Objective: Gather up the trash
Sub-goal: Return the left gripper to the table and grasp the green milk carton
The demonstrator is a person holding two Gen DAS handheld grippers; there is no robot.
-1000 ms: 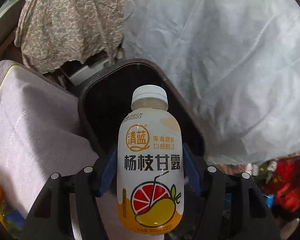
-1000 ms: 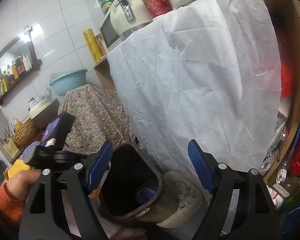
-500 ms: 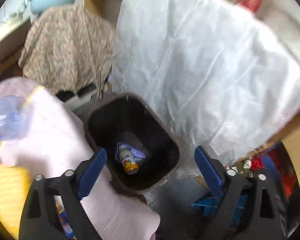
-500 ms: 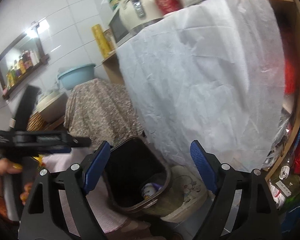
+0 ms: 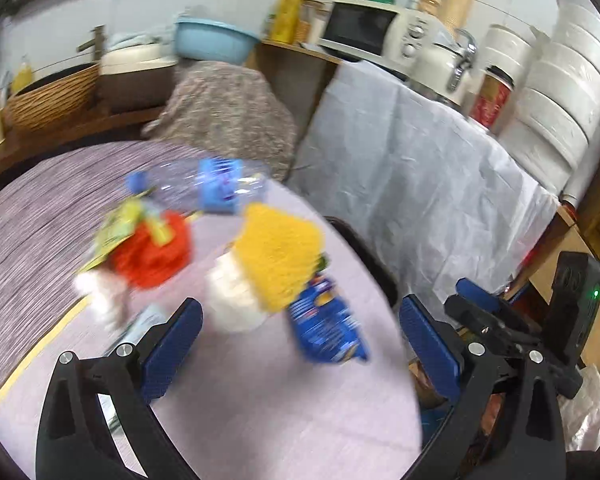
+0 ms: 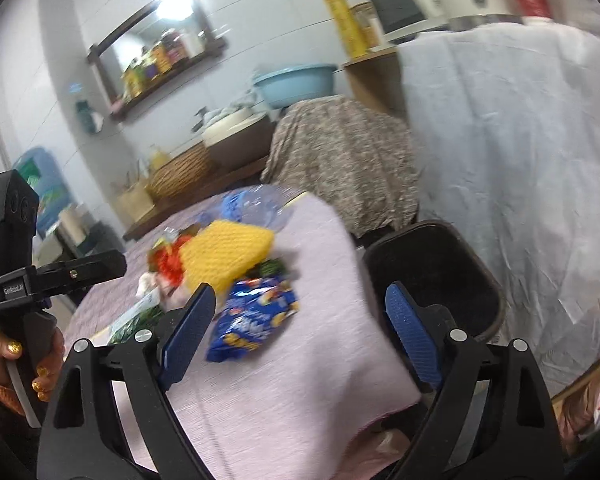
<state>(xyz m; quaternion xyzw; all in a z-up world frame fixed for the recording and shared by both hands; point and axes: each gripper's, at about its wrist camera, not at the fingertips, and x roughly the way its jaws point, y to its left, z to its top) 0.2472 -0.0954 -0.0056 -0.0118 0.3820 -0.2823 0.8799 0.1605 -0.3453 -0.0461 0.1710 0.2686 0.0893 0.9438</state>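
Observation:
My left gripper (image 5: 300, 340) is open and empty above a table with a pale purple cloth (image 5: 260, 412). Trash lies on it: a blue snack bag (image 5: 328, 326), a yellow foam net (image 5: 280, 256) over a white lump, a red foam net (image 5: 152, 256), a clear plastic bottle with a blue label (image 5: 216, 188). My right gripper (image 6: 300, 332) is open and empty over the same table, near the blue snack bag (image 6: 252, 320) and yellow net (image 6: 228, 252). The dark bin (image 6: 432, 276) stands beside the table's right edge.
A white cloth (image 5: 420, 184) covers a shelf unit to the right, with a microwave (image 5: 364, 32) and kettle on top. A patterned cloth (image 6: 340, 168) covers something behind the bin. A wicker basket (image 5: 48, 100) and blue basin (image 5: 216, 40) sit at the back.
My left gripper let go of the juice bottle into the bin, then swung left and up to the table. My right gripper also turned from the bin toward the table.

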